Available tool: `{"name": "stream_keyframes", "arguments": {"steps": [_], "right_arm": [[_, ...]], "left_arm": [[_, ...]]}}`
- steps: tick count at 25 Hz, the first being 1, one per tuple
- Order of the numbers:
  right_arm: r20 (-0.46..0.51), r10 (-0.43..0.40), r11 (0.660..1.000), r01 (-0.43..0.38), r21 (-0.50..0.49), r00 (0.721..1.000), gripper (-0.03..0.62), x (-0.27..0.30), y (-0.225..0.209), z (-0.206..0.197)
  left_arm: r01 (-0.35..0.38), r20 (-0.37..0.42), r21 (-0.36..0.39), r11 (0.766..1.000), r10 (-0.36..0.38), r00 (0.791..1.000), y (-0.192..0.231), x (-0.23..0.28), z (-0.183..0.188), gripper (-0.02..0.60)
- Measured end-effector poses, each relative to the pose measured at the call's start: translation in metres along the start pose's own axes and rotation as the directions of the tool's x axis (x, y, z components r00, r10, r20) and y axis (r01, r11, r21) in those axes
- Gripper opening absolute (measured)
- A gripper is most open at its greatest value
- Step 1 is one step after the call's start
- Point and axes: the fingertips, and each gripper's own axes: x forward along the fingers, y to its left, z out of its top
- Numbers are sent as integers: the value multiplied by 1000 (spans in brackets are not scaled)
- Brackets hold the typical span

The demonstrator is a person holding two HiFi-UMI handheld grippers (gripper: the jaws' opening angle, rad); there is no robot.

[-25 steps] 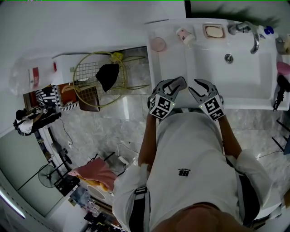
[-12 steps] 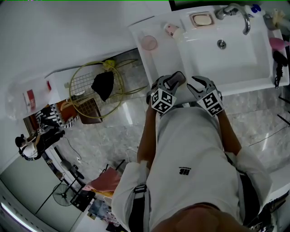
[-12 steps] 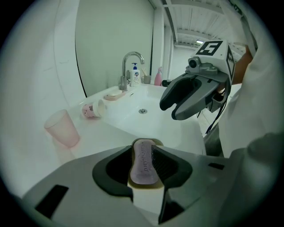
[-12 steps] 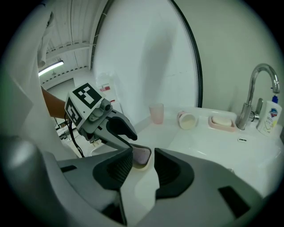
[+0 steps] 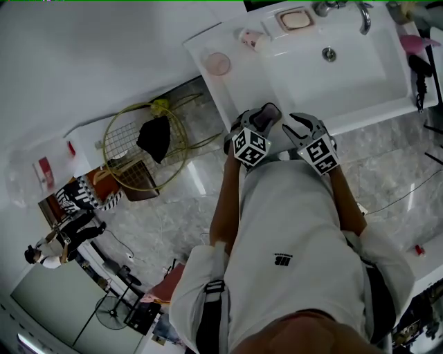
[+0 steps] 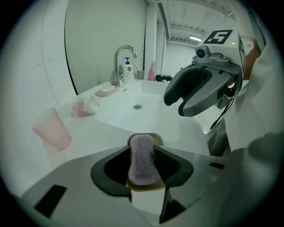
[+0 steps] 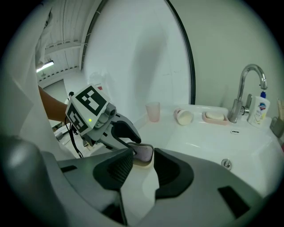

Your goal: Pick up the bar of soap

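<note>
A mauve bar of soap stands on edge between the jaws of my left gripper, which is shut on it just above the white sink's front rim. In the head view the left gripper and right gripper sit side by side at that rim, close to the person's body. The right gripper is open with nothing between its jaws; it looks at the held soap. From the left gripper view the right gripper hangs at the upper right.
A second soap lies in a pink dish beside the faucet at the sink's back. A pink cup and a tipped-over cup stand on the left ledge. Bottles stand behind the faucet. A yellow wire basket sits on the floor.
The head view has swung so the sink now sits higher in the picture. Both grippers keep much the same pose at the sink's front rim.
</note>
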Motion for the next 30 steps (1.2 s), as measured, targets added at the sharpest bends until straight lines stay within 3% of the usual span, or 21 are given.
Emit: {"name": "stream_keyframes", "arguments": {"steps": [13,23,30], "right_arm": [[0,-84,994,84,70,996,158,-12,-3,-15],[-1,-97,990,96,100,995,155,-17,-8,-22],[4,-89,991,88,102,996,153,-15,-5,-22]], "left_arm": [[28,-72,12,1000,-27,997,-5,14,-8,179],[58,-206,24,998,-52,977,-12,25,-11,189],[59,-238,25,998,-51,970,-11,27,-12,189]]}}
